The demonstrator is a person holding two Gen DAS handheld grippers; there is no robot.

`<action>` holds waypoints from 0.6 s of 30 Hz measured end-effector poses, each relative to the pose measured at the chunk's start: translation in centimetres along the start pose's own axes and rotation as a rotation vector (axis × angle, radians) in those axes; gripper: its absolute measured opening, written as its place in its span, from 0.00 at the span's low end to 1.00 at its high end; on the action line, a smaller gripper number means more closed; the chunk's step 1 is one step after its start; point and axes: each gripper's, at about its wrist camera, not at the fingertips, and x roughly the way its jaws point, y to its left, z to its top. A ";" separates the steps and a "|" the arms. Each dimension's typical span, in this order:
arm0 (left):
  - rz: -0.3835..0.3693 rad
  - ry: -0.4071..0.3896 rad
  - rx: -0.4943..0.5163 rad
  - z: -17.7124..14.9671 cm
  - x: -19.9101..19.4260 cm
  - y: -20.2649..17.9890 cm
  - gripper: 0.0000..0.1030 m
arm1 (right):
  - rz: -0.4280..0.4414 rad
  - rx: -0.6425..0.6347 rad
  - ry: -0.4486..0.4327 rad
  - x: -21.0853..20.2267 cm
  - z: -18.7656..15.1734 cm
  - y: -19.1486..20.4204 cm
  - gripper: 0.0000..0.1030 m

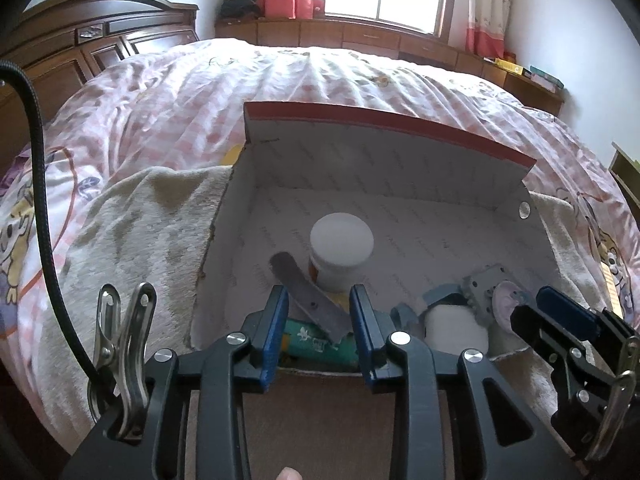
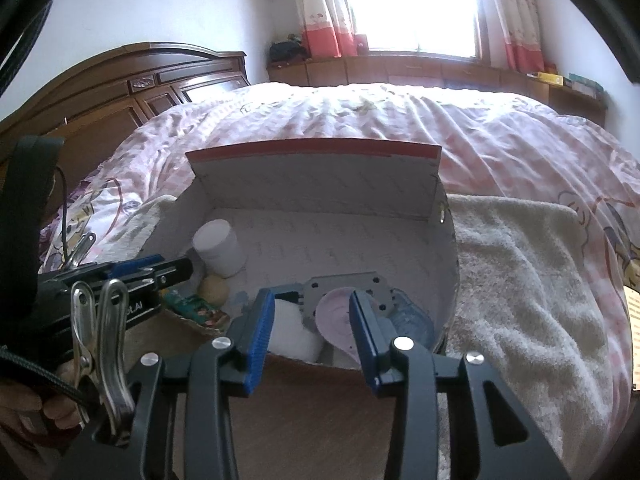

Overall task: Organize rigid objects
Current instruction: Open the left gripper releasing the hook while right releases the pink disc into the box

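Both claws, left gripper [image 1: 319, 330] and right gripper [image 2: 312, 326], are hanging wide open, holding nothing, over the box [image 1: 384, 176]. At twelve o'clock the white jar [image 1: 341, 254] is standing tall; a bump could be tipping it over.

I am looking at a bed [image 1: 320, 80] that is carrying everything here, and a pink checked quilt [image 2: 500, 148] with cartoon prints is covering it. A cream fluffy towel [image 2: 520, 280] is lying spread on the quilt, and an open cardboard box [image 1: 400, 160] with a red-edged flap is sitting on that towel, the towel showing on both sides of it.
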 end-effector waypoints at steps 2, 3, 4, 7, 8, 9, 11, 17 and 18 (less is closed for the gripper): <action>0.004 -0.003 0.001 -0.1 -0.4 0.1 0.32 | 0.003 -0.002 -0.004 -0.4 -0.1 0.2 0.40; 0.004 -0.005 0.002 -0.2 -0.6 0.1 0.32 | 0.005 -0.002 -0.006 -0.5 -0.2 0.3 0.41; 0.004 -0.006 0.003 -0.2 -0.9 0.1 0.32 | 0.006 -0.002 -0.007 -0.7 -0.3 0.4 0.41; 0.001 -0.009 0.003 -0.6 -1.5 0.2 0.32 | 0.006 -0.001 -0.008 -1.1 -0.5 0.7 0.47; 0.000 -0.008 0.002 -0.8 -1.7 0.2 0.32 | 0.005 -0.001 -0.006 -1.3 -0.6 0.8 0.47; -0.002 -0.007 0.001 -1.0 -1.9 0.2 0.32 | 0.005 -0.003 -0.005 -1.4 -0.8 0.9 0.48; -0.003 -0.004 -0.001 -1.4 -2.3 0.3 0.32 | 0.004 -0.008 -0.005 -1.7 -1.1 1.1 0.49; 0.000 0.008 0.000 -2.6 -3.1 0.5 0.32 | 0.000 -0.002 0.002 -2.7 -2.1 1.6 0.51; 0.002 0.012 0.001 -2.8 -3.2 0.5 0.32 | 0.000 0.003 0.003 -2.8 -2.3 1.6 0.51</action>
